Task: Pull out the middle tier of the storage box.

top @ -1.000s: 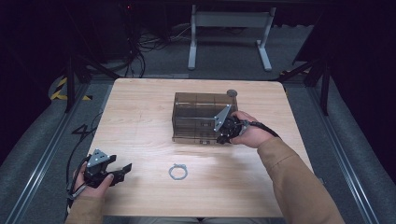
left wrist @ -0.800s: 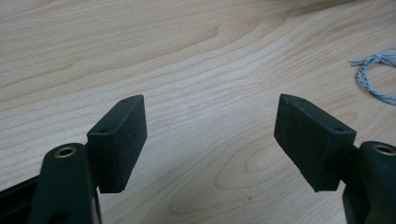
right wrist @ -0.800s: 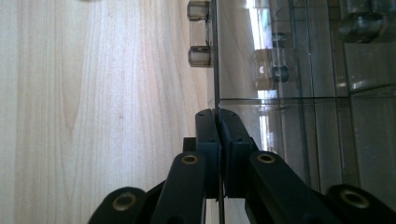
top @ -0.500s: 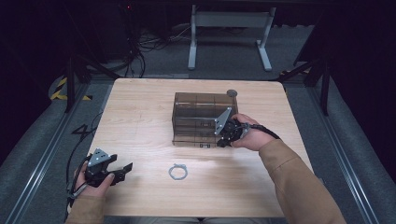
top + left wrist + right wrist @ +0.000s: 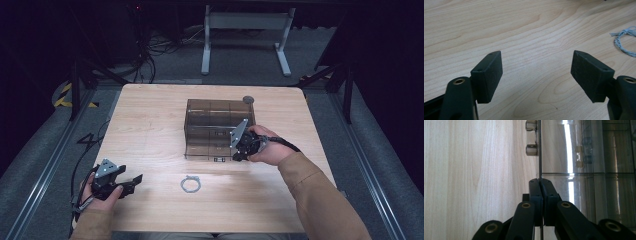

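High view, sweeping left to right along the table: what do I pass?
Left gripper → grey string loop → right gripper, at the near right corner of the smoky clear plastic organizer box.

The left gripper (image 5: 536, 72) holds its two black jaws wide apart over the pale wooden table (image 5: 524, 30), nothing between them. A loop of grey string (image 5: 622, 41) lies at three o'clock.
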`<control>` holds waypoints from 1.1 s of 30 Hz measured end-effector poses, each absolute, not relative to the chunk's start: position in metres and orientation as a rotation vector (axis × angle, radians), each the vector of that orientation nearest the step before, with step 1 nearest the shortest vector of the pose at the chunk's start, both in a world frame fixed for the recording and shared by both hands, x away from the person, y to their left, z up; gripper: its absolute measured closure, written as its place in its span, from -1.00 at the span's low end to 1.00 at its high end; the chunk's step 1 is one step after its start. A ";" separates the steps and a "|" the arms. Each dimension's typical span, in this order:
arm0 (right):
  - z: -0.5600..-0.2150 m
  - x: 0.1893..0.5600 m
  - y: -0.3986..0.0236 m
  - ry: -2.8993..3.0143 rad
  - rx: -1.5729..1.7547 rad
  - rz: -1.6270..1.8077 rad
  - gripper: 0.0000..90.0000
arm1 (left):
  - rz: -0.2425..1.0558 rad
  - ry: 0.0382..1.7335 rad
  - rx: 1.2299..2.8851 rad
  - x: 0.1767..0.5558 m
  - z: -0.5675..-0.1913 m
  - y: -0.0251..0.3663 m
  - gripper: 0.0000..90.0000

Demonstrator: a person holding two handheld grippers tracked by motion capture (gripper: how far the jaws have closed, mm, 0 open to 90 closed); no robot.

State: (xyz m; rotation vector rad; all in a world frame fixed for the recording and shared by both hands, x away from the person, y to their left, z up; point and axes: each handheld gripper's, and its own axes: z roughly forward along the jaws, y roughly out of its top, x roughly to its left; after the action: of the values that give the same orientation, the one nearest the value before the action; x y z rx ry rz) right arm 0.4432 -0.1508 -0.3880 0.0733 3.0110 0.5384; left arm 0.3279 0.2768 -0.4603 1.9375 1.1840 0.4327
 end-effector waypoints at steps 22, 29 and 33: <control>-0.390 0.435 -0.149 3.017 0.076 0.540 0.98 | 0.433 1.184 1.938 0.328 -0.460 0.276 -0.41; -0.391 0.433 -0.148 3.014 0.086 0.544 0.99 | 0.434 1.186 1.939 0.328 -0.460 0.276 -0.41; -0.392 0.432 -0.148 3.015 0.089 0.543 0.99 | 0.434 1.185 1.939 0.328 -0.460 0.276 -0.41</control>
State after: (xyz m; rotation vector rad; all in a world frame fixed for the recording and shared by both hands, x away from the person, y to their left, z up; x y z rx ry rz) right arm 0.4324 -0.1481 -0.3918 0.0890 3.0151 0.5434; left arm 0.3283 0.2759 -0.4604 1.9389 1.1847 0.4338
